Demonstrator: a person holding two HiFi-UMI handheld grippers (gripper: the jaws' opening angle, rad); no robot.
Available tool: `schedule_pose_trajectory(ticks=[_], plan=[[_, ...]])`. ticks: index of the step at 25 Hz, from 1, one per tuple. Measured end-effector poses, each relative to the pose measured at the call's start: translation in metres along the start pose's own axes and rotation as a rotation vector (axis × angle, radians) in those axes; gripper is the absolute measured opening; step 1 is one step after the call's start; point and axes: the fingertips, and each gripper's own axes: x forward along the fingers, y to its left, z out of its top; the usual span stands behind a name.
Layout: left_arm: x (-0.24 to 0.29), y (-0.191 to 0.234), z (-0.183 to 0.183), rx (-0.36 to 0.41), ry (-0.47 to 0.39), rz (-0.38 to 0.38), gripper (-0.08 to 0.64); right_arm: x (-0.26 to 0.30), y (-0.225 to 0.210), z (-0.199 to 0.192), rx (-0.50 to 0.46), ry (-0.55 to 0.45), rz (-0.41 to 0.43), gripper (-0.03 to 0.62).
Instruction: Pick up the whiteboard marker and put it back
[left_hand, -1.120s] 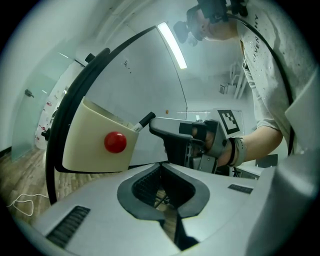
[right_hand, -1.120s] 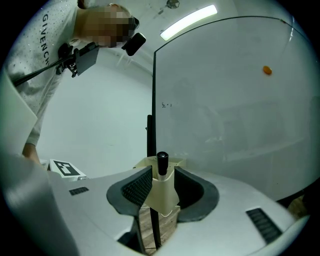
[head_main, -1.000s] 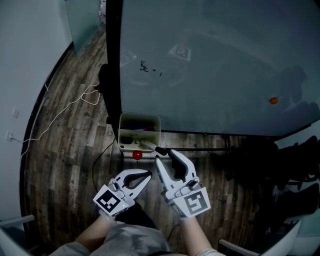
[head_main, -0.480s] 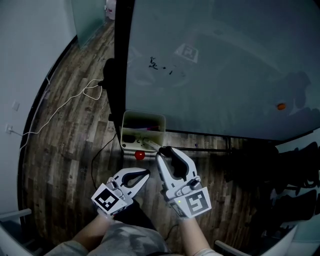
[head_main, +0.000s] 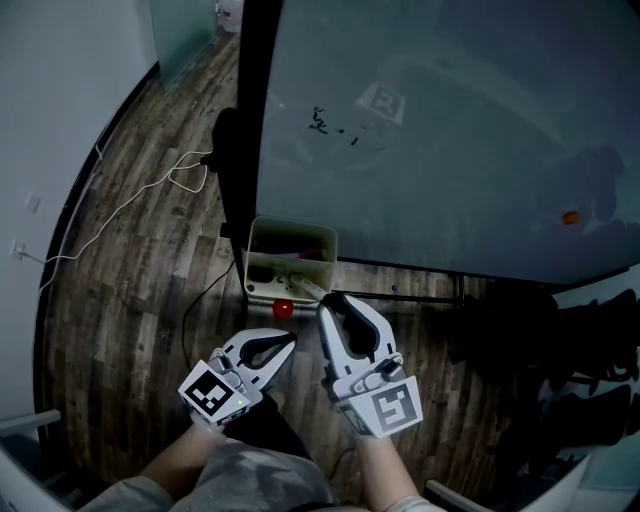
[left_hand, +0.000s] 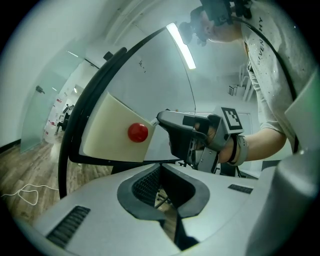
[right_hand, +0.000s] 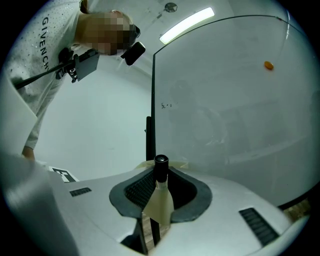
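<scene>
In the head view, the whiteboard (head_main: 450, 130) stands over a wooden floor (head_main: 120, 290). A cream holder box (head_main: 252, 262) hangs at its lower left edge, with a red knob (head_main: 284, 309) on its front. The right gripper (head_main: 335, 302) reaches level toward the box. The whiteboard marker (head_main: 312, 291) lies at the box's near rim, its black-capped end at the jaw tips and its pale barrel pointing into the box. The left gripper (head_main: 288, 341) hangs just beside and below, apart from both box and marker. The left gripper view shows its own jaws together with nothing between them. Beyond them are the box, the red knob and the right gripper at the box's top corner. The right gripper view shows the marker standing between the dark pads, black cap uppermost. These jaws have just been closing, and the pads appear to press on the barrel, so I read them as gripping the marker. The step in hand looks like the grasp that begins the pick-up, since the marker is clamped but not yet lifted out. The next move calls for a steady draw up and away from the box without snagging its rim. After that the marker goes back into the same box and the jaws let go.
</scene>
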Motion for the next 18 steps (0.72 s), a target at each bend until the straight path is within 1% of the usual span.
schedule_pose_trajectory(ticks=[4,8,9,12,15,18], plan=[[0.0,0.0,-0.001,-0.001,0.006,0.002,0.017,-0.002,-0.001,0.003,-0.006,-0.016,-0.005,0.08],[0.0,-0.002,0.002,0.001,-0.013,-0.004,0.017,0.008,0.002,0.035,-0.041,-0.056,-0.008,0.078],[-0.001,-0.002,0.003,0.0,-0.012,-0.003,0.017,0.008,0.002,0.037,-0.041,-0.056,-0.006,0.078],[-0.003,-0.002,0.003,0.003,0.006,0.005,0.017,0.005,0.001,0.035,-0.032,-0.057,-0.019,0.078],[-0.004,-0.001,0.005,0.008,0.005,0.008,0.017,-0.004,-0.005,0.022,-0.014,-0.048,-0.048,0.078],[-0.005,-0.002,0.01,0.007,-0.002,0.01,0.017,-0.007,-0.002,0.022,-0.02,-0.039,-0.03,0.078]])
